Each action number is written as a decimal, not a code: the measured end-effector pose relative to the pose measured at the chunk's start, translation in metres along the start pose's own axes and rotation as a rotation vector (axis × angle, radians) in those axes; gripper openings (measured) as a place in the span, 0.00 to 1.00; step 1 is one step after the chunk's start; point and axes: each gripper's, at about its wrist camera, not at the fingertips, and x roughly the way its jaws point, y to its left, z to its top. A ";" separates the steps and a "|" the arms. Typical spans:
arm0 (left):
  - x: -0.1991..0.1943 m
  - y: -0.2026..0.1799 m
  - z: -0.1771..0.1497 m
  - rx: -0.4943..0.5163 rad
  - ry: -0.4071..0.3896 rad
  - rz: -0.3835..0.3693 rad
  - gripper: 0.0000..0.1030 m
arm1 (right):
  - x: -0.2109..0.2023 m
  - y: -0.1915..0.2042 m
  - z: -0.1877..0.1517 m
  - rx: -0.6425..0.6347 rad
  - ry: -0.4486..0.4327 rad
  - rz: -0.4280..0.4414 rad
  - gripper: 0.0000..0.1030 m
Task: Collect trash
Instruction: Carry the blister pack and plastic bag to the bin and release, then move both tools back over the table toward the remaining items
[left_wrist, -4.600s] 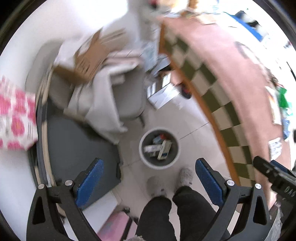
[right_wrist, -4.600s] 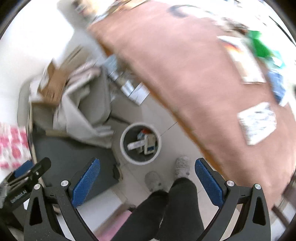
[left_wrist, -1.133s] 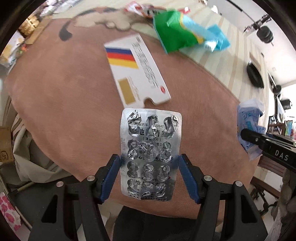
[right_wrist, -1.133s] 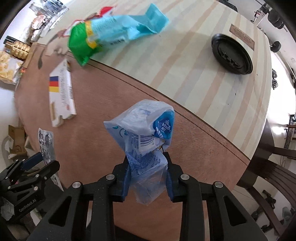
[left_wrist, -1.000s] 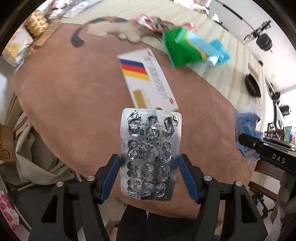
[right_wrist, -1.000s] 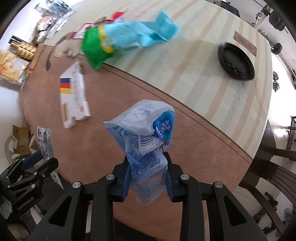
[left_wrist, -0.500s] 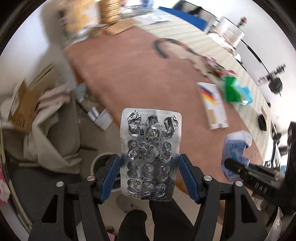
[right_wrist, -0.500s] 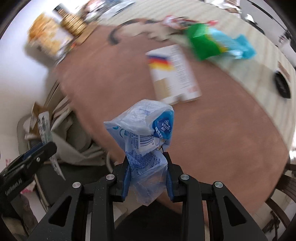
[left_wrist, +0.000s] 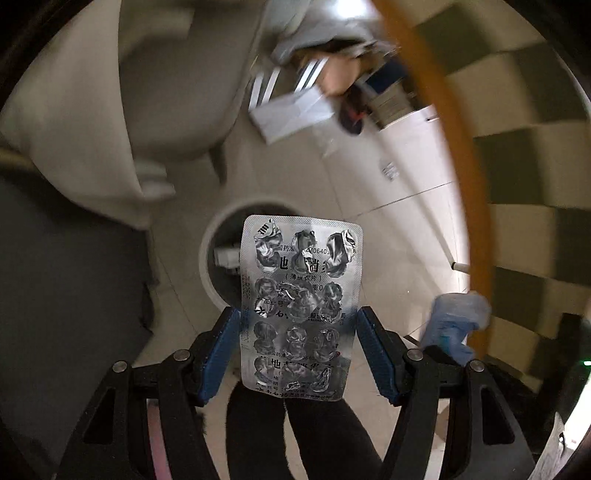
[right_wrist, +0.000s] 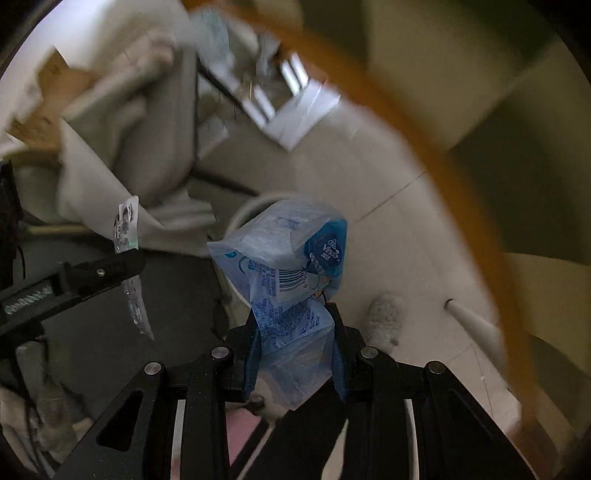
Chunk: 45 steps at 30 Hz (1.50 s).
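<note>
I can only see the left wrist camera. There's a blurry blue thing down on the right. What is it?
Observer: A crumpled blue plastic wrapper, pinched in the right gripper.
Operator: Is there writing on it?
Observer: Yes, a barcode and a dark blue round logo.
Operator: Is the bin under that one too?
Observer: Part of the white bin rim peeks out behind the wrapper.
Operator: Can you see my pill sheet?
Observer: Yes, edge-on at the left, the blister pack in the left gripper.

The blister pack (left_wrist: 300, 306) hides most of the bin (left_wrist: 210, 254); surroundings are blurred.
</note>
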 end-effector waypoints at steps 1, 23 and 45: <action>0.015 0.008 0.003 -0.017 0.009 -0.005 0.61 | 0.028 -0.002 0.004 -0.004 0.019 0.005 0.32; 0.108 0.093 -0.001 -0.081 -0.125 0.249 0.97 | 0.187 -0.004 0.029 -0.151 0.039 -0.125 0.98; -0.067 0.032 -0.080 -0.034 -0.201 0.307 0.97 | -0.015 0.047 -0.023 -0.226 -0.049 -0.159 0.98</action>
